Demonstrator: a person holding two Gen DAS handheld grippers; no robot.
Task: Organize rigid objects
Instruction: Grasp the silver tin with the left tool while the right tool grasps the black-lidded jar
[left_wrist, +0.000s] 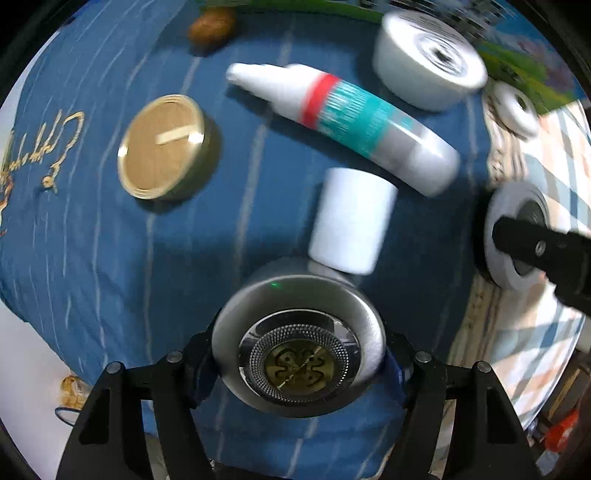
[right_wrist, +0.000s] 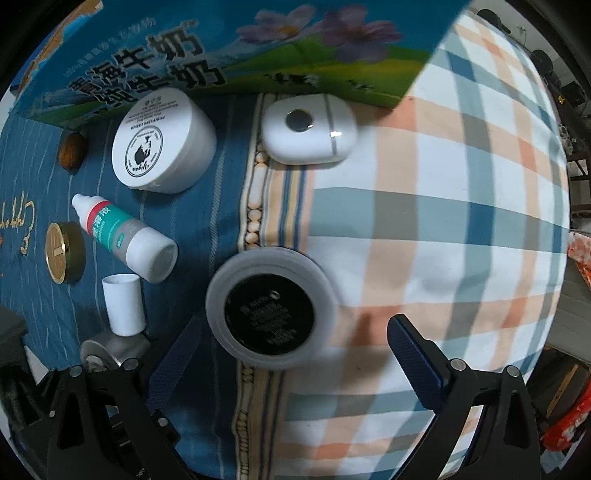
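- Silver round shaver head (left_wrist: 297, 354) sits between my left gripper (left_wrist: 297, 363) pads, which look pressed against its sides, on the blue cloth (left_wrist: 92, 221).
- My right gripper (right_wrist: 295, 347) is spread wide around the grey-rimmed black disc (right_wrist: 269, 310), not touching it.
- White bottle (left_wrist: 343, 122) lies near.

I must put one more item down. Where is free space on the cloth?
Free: the checked cloth right of the black-lidded jar and below the white case. Crowded: the blue cloth, with bottle, cream jar and gold tin.
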